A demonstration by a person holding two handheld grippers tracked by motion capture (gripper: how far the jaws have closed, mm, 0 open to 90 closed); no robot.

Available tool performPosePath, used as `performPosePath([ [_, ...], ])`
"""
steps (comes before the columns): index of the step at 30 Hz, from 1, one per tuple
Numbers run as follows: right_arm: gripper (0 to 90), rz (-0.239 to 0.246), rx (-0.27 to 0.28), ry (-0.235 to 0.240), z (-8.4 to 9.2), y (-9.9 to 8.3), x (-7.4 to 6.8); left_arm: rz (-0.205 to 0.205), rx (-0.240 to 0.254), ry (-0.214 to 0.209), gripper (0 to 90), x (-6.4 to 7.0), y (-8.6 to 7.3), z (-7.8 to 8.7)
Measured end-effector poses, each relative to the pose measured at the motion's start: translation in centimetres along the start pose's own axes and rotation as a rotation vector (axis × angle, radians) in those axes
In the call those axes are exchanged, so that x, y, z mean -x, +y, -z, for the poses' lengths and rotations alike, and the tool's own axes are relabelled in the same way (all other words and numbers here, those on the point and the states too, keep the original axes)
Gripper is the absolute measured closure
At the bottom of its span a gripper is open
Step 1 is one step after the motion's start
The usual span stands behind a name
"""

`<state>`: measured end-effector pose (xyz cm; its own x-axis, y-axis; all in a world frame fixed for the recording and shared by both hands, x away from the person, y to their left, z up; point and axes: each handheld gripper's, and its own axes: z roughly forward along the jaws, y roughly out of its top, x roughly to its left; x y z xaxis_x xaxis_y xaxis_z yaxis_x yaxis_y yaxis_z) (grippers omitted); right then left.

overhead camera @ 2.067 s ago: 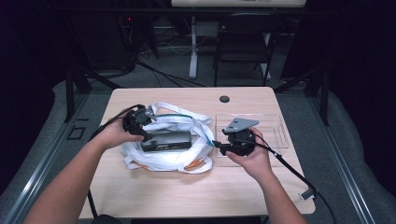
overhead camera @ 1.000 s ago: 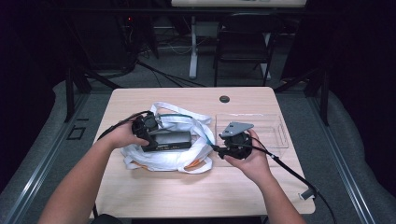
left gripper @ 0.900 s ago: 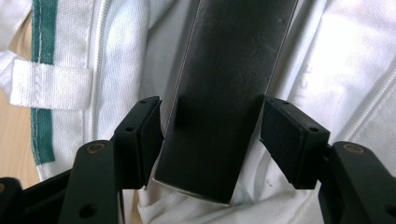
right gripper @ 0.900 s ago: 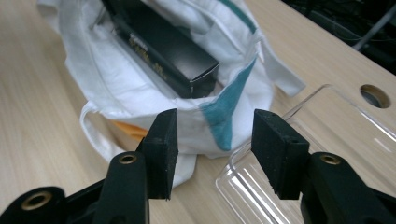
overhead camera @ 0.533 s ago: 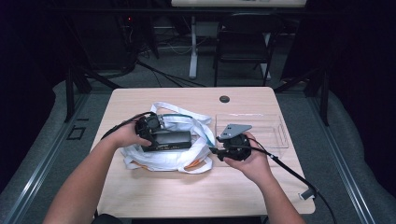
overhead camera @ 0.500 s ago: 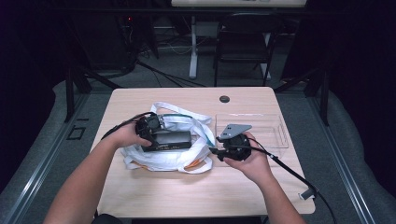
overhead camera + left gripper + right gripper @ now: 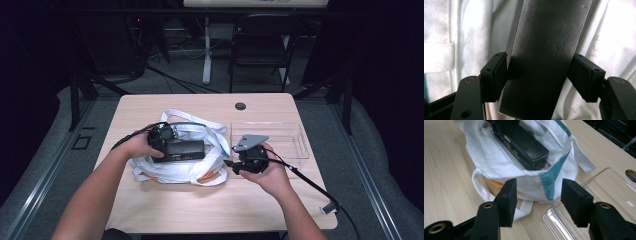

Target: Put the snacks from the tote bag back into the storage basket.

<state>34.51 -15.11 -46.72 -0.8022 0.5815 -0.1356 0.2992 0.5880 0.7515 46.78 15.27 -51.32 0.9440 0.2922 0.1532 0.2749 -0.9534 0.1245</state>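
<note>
On the wooden table (image 7: 165,210) my right gripper (image 7: 537,196) waits with jaws apart just short of the bag (image 7: 200,167). My left gripper's (image 7: 540,75) jaws have just been opening around the black box (image 7: 178,150), which lies in the bag's mouth. To do this well I'd free both pads fully, then back straight out so the box stays put.

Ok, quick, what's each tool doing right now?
Left tool: jaws just opening, black box between the pads, left pad clear of it.
Right tool: open, empty, facing the white bag.
</note>
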Motion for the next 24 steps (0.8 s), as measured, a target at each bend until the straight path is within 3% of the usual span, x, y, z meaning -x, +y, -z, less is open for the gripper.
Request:
performPosePath([
  [5, 34.5, -0.023, 0.023, -0.025, 0.1, -0.1, 0.1, -0.002, 0.003, -0.003, 32.7, -0.1, 0.1, -0.4],
  [10, 31.5, -0.04, 0.041, -0.047, 0.1, -0.4, 0.5, -0.017, -0.007, -0.012, 32.6, -0.1, 0.2, -0.9],
  [17, 28.4, -0.037, 0.045, -0.04, -0.2, -0.5, 0.5, -0.035, -0.031, -0.018, 32.4, -0.1, 0.4, -1.6],
  [24, 28.2, -0.048, 0.023, -0.03, -0.3, -0.6, 0.4, -0.031, -0.008, -0.032, 32.7, -0.2, 0.1, -2.0],
])
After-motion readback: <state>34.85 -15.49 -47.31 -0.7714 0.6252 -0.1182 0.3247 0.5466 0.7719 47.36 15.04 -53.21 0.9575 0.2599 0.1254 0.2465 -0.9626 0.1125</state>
